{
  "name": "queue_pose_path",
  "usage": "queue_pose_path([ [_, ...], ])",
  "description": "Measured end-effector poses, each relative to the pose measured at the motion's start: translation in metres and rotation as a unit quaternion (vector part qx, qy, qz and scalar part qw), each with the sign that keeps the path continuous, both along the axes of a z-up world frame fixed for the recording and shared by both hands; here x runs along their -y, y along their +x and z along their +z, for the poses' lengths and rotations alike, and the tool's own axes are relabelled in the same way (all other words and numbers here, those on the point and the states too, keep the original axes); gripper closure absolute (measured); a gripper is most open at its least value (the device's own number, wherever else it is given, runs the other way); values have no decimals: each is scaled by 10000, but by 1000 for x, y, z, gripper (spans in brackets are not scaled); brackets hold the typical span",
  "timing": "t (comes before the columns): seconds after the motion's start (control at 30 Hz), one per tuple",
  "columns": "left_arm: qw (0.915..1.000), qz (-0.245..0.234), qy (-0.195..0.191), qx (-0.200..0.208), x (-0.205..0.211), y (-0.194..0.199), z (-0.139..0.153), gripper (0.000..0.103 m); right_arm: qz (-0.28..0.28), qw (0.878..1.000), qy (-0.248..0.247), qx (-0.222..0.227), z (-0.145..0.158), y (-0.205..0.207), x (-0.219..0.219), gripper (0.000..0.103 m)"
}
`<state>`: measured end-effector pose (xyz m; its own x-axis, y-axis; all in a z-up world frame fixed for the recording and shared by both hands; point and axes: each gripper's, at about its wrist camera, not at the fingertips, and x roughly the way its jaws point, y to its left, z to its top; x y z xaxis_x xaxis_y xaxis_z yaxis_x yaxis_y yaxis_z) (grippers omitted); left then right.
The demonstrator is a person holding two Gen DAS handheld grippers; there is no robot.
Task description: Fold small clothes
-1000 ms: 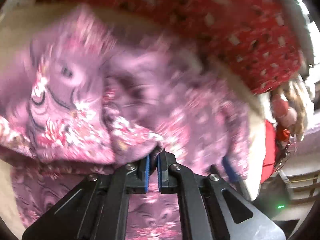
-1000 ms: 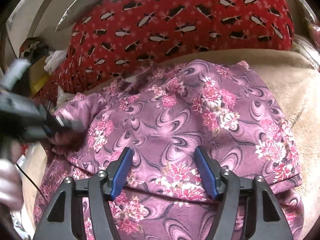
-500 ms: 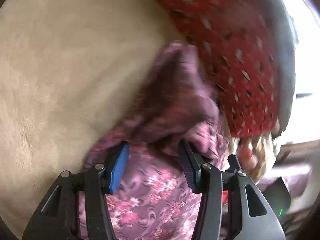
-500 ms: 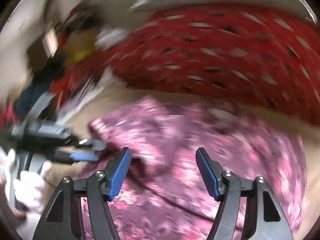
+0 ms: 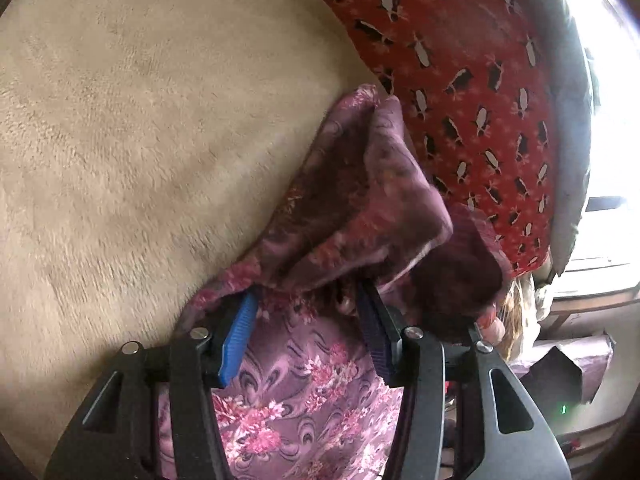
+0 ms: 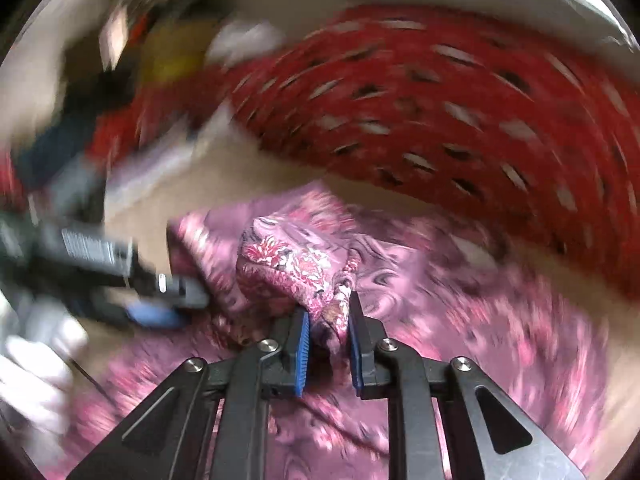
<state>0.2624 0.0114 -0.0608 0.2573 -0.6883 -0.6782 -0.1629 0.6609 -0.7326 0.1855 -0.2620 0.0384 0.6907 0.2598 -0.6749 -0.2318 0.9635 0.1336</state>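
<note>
A purple garment with pink flowers [image 5: 320, 392] lies on a beige fleece blanket [image 5: 140, 140]. My left gripper [image 5: 308, 304] is open, its blue pads either side of a raised fold of the garment. In the right wrist view the garment [image 6: 460, 320] spreads under my right gripper [image 6: 328, 312], which is shut on a bunched fold of the cloth [image 6: 296, 264]. The left gripper [image 6: 160, 300] shows blurred at the left of that view, held by a gloved hand.
A red cushion with a black and white pattern [image 5: 480, 92] lies along the far side of the garment, also in the right wrist view [image 6: 460, 112]. Blurred clutter [image 6: 120, 100] sits at the back left. A window and furniture [image 5: 592, 240] lie to the right.
My left gripper let go of the garment and opened over its edge. My right gripper, open before, closed on a fold of the garment. The right view is blurred from motion.
</note>
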Motion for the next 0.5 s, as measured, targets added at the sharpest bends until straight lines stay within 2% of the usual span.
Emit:
queue_pose_path([
  [0.03, 10000, -8, 24, 19, 2, 0, -1, 54, -272, 9984, 491, -19, 3, -6, 24, 87],
  [0.07, 10000, -17, 62, 43, 5, -2, 0, 54, -630, 9919, 1104, -59, 2, -15, 57, 87],
  [0.1, 9999, -20, 87, 63, 6, -3, 1, 54, -848, 9857, 1455, -103, -1, -21, 77, 87],
  [0.17, 9999, -11, 99, 95, 9, -6, 2, 54, -1433, 9659, 2144, -247, -15, -39, 127, 87],
  [0.23, 9999, -11, 78, 109, 10, -10, 3, 54, -1839, 9507, 2470, -362, -27, -54, 160, 87],
  [0.27, 9999, -33, 61, 119, 12, -12, 3, 54, -2055, 9391, 2714, -477, -39, -64, 181, 87],
  [0.33, 9998, -86, 85, 147, 16, -15, 5, 54, -2345, 9236, 2957, -668, -53, -79, 204, 82],
  [0.4, 9997, -128, 74, 188, 19, -16, 6, 53, -2664, 9070, 3196, -658, -61, -95, 223, 80],
  [0.47, 9998, -102, 29, 160, 22, -14, 4, 52, -2856, 8909, 3506, -427, -61, -106, 237, 61],
  [0.5, 9999, -103, 28, 108, 24, -12, 2, 52, -2898, 8869, 3580, -349, -61, -106, 239, 41],
])
